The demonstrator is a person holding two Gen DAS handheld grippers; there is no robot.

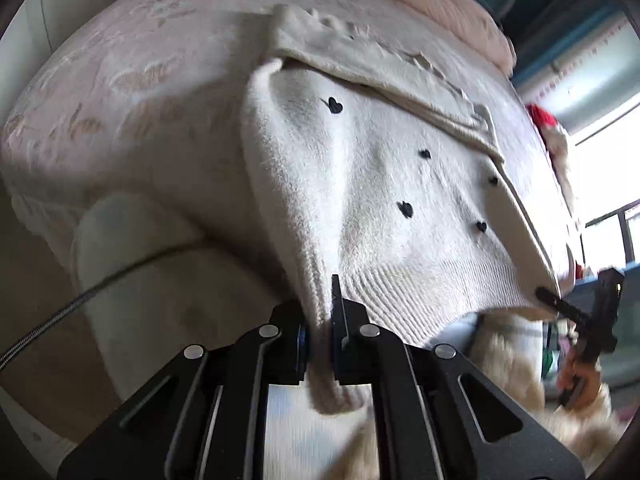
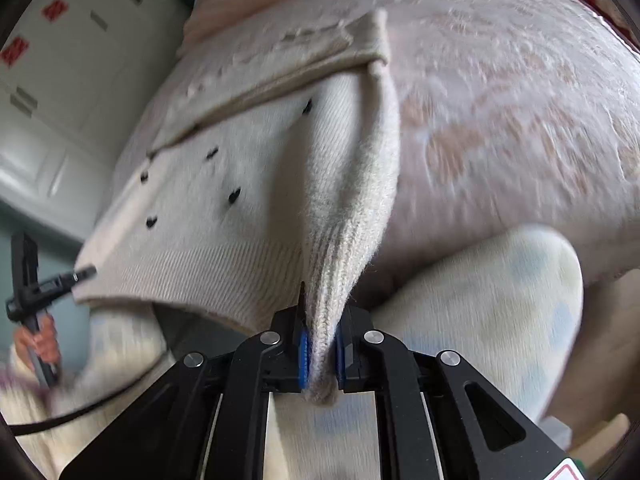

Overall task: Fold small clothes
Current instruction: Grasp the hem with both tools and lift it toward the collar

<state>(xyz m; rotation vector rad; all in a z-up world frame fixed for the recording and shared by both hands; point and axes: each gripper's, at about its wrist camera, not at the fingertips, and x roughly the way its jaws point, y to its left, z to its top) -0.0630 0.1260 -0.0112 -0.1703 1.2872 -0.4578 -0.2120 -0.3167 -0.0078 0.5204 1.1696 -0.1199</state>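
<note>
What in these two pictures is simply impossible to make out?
- Left wrist view: the red thing near the window is blurred and washed out by glare.
- Right wrist view: the red marks on the white cabinet are too blurred to read.
- Both views: the underside of the sweater is hidden by its own cloth, and the hem corner inside each shut gripper, left and right, is covered by the pads.
</note>
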